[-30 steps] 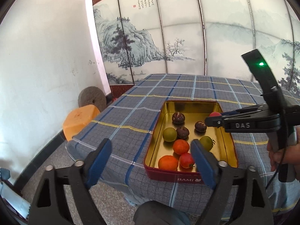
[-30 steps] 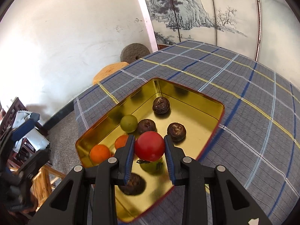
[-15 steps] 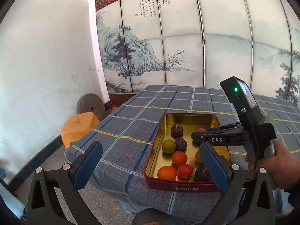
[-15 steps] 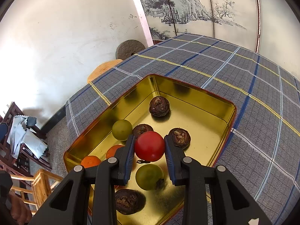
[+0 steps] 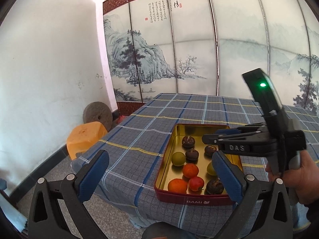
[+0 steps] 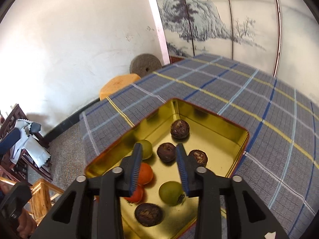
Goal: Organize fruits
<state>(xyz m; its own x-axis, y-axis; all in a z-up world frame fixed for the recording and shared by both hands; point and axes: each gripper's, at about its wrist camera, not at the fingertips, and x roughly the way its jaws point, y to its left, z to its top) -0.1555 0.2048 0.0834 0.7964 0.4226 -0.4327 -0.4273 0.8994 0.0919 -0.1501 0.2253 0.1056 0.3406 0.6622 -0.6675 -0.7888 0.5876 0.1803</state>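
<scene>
A gold tin tray point(image 5: 196, 199) point(image 6: 225, 122) with red outer walls lies on the checked tablecloth. In it are several fruits: dark brown ones point(image 5: 188, 141) point(image 6: 179, 128), green ones point(image 5: 178, 158) point(image 6: 171, 192), orange ones point(image 5: 177, 185) point(image 6: 146, 173) and a small red one point(image 5: 196, 183). My right gripper point(image 6: 158, 163) hangs over the tray, open and empty; it shows from the side in the left wrist view point(image 5: 207, 139). My left gripper point(image 5: 159, 171) is open and empty, held back before the table's near edge.
The checked tablecloth point(image 5: 139, 137) covers the table. A painted folding screen point(image 5: 179, 49) stands behind it. An orange stool point(image 5: 84, 137) and a round millstone point(image 5: 97, 114) sit by the white wall at left. Wooden furniture with cloths point(image 6: 22, 145) stands left of the table.
My right gripper has opened and the red fruit it held has left its jaws. My left gripper has drawn back from the tray and its view has tilted up.
</scene>
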